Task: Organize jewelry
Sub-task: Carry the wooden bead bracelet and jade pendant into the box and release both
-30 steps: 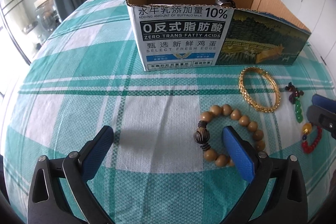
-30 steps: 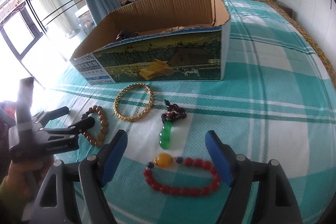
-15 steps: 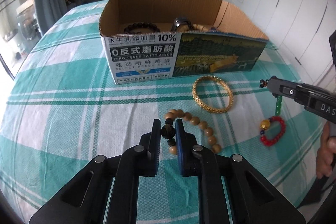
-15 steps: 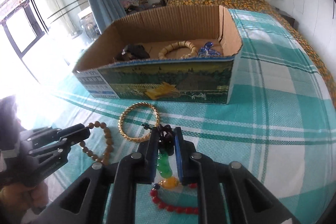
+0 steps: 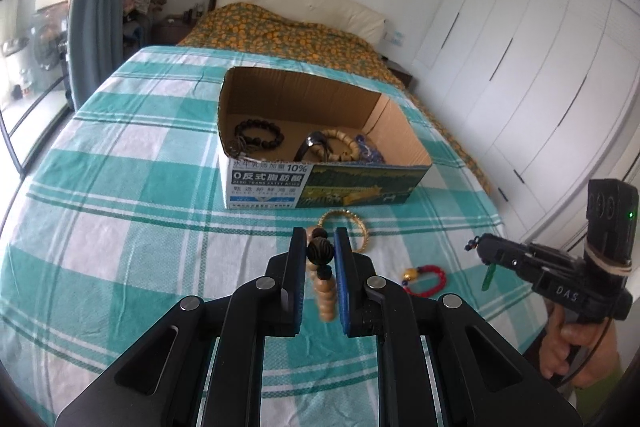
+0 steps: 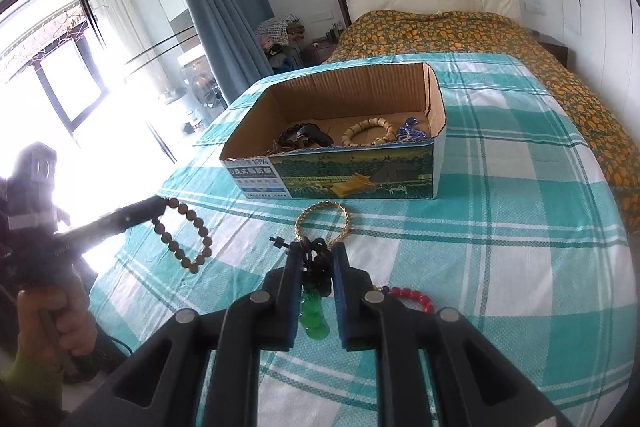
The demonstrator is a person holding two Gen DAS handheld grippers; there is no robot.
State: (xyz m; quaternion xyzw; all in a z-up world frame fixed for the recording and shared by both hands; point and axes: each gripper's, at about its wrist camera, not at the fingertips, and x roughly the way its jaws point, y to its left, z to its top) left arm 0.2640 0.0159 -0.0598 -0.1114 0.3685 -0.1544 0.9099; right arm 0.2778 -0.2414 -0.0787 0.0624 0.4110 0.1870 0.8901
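My left gripper (image 5: 319,251) is shut on the dark carved bead of a wooden bead bracelet (image 5: 323,291), which hangs above the bed; it also shows in the right wrist view (image 6: 184,235). My right gripper (image 6: 316,259) is shut on the dark knot of a green pendant (image 6: 314,315), lifted off the cloth; it also shows in the left wrist view (image 5: 490,275). A gold bangle (image 6: 322,221) and a red bead bracelet (image 5: 426,277) lie on the checked cloth. The open cardboard box (image 5: 320,183) stands behind them, holding several bracelets.
The teal and white checked cloth (image 6: 500,227) covers the bed. An orange patterned blanket (image 6: 460,27) and pillow lie at the far end. White wardrobe doors (image 5: 540,87) are on the right, a curtain and window (image 6: 60,67) on the left.
Both grippers closed on their pieces, the wooden bracelet and the green pendant, and lifted them up and back off the cloth. The box now looks farther away.
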